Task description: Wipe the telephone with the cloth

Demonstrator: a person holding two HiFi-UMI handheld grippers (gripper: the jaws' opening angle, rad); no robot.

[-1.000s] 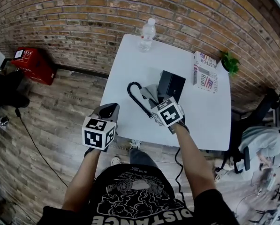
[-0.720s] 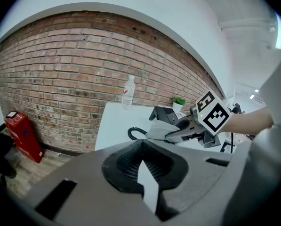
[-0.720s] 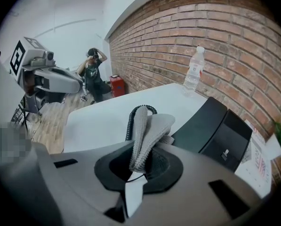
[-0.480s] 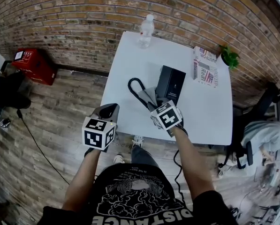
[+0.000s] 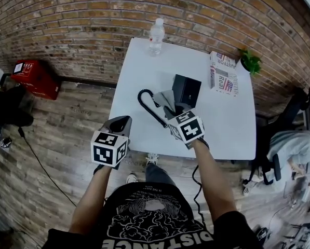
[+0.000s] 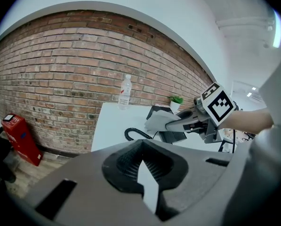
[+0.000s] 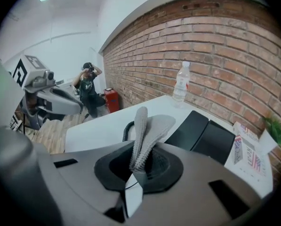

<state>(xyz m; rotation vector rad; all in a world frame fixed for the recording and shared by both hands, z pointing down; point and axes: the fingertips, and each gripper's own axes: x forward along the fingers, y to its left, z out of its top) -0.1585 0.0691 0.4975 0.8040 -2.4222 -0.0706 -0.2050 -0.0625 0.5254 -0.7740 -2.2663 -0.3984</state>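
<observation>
— Step?
— Wiping, seemingly: the cloth is pinched in the right gripper beside the telephone, mid-way across the table; the left gripper is closed, empty.
— Next?
— The cloth must be drawn across it.

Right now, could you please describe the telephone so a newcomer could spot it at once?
Find the white table against the brick wall and look at its middle. The telephone is the flat black box there, beside the grey cloth in the right gripper; only it is black and trails a coiled cord.
</observation>
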